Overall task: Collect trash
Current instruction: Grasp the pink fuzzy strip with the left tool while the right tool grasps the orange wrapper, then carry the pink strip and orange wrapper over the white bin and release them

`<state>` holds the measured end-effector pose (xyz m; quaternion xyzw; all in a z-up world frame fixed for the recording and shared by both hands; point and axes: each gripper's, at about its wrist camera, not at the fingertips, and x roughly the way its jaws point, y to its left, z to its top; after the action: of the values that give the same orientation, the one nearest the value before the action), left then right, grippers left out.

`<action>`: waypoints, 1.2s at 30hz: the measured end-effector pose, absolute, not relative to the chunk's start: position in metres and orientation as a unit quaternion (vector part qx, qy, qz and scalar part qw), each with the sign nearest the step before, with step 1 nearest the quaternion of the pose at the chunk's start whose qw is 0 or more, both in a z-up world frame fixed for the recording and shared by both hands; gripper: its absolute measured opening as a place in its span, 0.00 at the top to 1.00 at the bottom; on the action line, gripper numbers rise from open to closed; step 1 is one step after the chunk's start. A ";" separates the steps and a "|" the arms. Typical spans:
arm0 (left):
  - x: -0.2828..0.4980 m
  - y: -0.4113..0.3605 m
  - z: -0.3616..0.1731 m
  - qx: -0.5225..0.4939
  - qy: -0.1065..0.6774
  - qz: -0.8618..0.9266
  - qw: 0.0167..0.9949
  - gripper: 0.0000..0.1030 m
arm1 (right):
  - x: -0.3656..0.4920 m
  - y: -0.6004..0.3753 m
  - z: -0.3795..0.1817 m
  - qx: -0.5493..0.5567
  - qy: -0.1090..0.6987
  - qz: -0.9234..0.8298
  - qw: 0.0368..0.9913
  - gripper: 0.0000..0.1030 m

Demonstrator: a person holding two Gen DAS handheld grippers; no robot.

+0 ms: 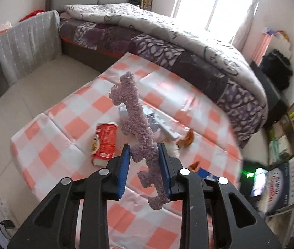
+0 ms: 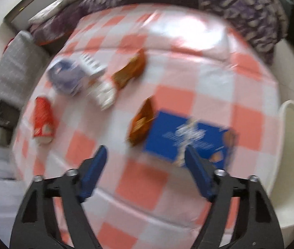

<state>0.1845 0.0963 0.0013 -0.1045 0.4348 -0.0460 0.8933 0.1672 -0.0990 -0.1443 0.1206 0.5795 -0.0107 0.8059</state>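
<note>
My left gripper (image 1: 143, 152) is shut on a fuzzy purple cloth strip (image 1: 133, 112) and holds it up above the checked table (image 1: 68, 124). On the table lie a red snack can (image 1: 104, 143), a crumpled purple-white wrapper (image 1: 159, 122) and brown wrappers (image 1: 187, 139). My right gripper (image 2: 146, 155) is open and empty above the table (image 2: 188, 41), just in front of a blue box (image 2: 188, 133). A brown wrapper (image 2: 142, 122) lies left of the box; another brown wrapper (image 2: 131, 71), the purple-white wrapper (image 2: 70, 76) and the red can (image 2: 43, 118) lie farther back. The right view is blurred.
A bed with a purple patterned quilt (image 1: 167, 41) runs along the table's far side. A grey padded panel (image 1: 28, 43) stands at the left. Shelves and boxes (image 1: 292, 166) fill the right. A white bin (image 2: 292, 155) stands right of the table.
</note>
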 end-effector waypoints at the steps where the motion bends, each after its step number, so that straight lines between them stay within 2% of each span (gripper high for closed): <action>1: 0.184 0.098 0.003 -0.107 0.435 -0.050 0.893 0.72 | 0.164 -0.092 -0.146 0.134 0.584 0.009 0.800 0.42; 8: 0.191 0.095 -0.009 -0.120 0.445 -0.056 0.886 0.72 | 0.161 -0.092 -0.165 0.136 0.619 -0.006 0.773 0.39; 12: 0.193 0.097 -0.013 -0.128 0.450 -0.055 0.882 0.72 | 0.175 -0.117 -0.163 0.178 0.581 -0.022 0.794 0.25; 16: 0.197 0.099 -0.019 -0.135 0.462 -0.058 0.875 0.72 | 0.174 -0.116 -0.157 0.199 0.559 -0.014 0.805 0.24; 19: 0.199 0.099 -0.022 -0.139 0.467 -0.059 0.871 0.72 | 0.178 -0.102 -0.157 0.162 0.556 -0.024 0.815 0.24; 22: 0.198 0.097 -0.024 -0.133 0.467 -0.058 0.872 0.72 | 0.183 -0.095 -0.166 0.129 0.558 -0.037 0.819 0.39; 23: 0.198 0.097 -0.024 -0.132 0.467 -0.057 0.873 0.72 | 0.184 -0.091 -0.167 0.114 0.552 -0.044 0.825 0.49; 24: 0.198 0.097 -0.025 -0.130 0.467 -0.057 0.873 0.72 | 0.183 -0.091 -0.165 0.101 0.545 -0.045 0.831 0.71; 25: 0.198 0.097 -0.025 -0.130 0.468 -0.055 0.873 0.72 | 0.184 -0.085 -0.166 0.089 0.547 -0.040 0.832 0.76; 27: 0.200 0.098 -0.026 -0.130 0.469 -0.054 0.872 0.72 | 0.184 -0.081 -0.167 0.090 0.546 -0.034 0.832 0.80; 32: 0.199 0.100 -0.026 -0.134 0.467 -0.051 0.873 0.72 | 0.178 -0.082 -0.160 0.121 0.550 -0.011 0.826 0.82; 36: 0.196 0.096 -0.021 -0.125 0.458 -0.049 0.879 0.72 | 0.168 -0.079 -0.135 0.125 0.528 0.008 0.840 0.82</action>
<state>0.1964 0.0959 -0.0211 -0.1255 0.4577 -0.0491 0.8788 0.1678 -0.0786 -0.1345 0.1247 0.5278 0.0077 0.8401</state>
